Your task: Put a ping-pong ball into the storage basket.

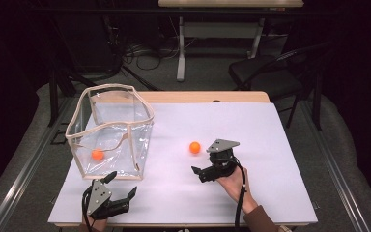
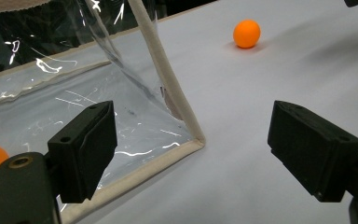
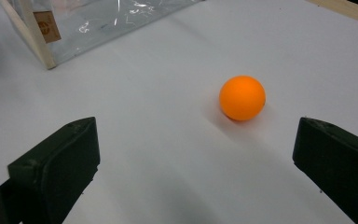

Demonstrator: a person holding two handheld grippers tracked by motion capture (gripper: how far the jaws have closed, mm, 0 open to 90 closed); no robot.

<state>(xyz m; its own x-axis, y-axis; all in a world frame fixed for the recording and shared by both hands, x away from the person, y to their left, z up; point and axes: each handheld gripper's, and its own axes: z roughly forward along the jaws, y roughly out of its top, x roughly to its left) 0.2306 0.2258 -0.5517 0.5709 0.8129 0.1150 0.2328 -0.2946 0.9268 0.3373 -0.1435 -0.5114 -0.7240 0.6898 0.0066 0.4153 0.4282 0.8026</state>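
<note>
A clear plastic bag (image 1: 107, 110) with beige trim stands upright on the left of the white table (image 1: 261, 121). One orange ball (image 1: 97, 154) lies inside it on the bottom. A second orange ball (image 1: 194, 147) rests on the table in the middle. My right gripper (image 1: 200, 163) is open just right of and nearer than that ball. In the right gripper view the ball (image 3: 242, 98) sits a little ahead of the wide jaws (image 3: 196, 158), untouched. My left gripper (image 1: 123, 183) is open at the front left, empty. Its jaws (image 2: 191, 144) point at the bag's front corner (image 2: 186, 126).
A black chair (image 1: 265, 72) and another table's legs (image 1: 181, 48) stand beyond the far edge, with cables on the floor. The white surface stretches bare to the right and back. The table's front edge lies close under both hands.
</note>
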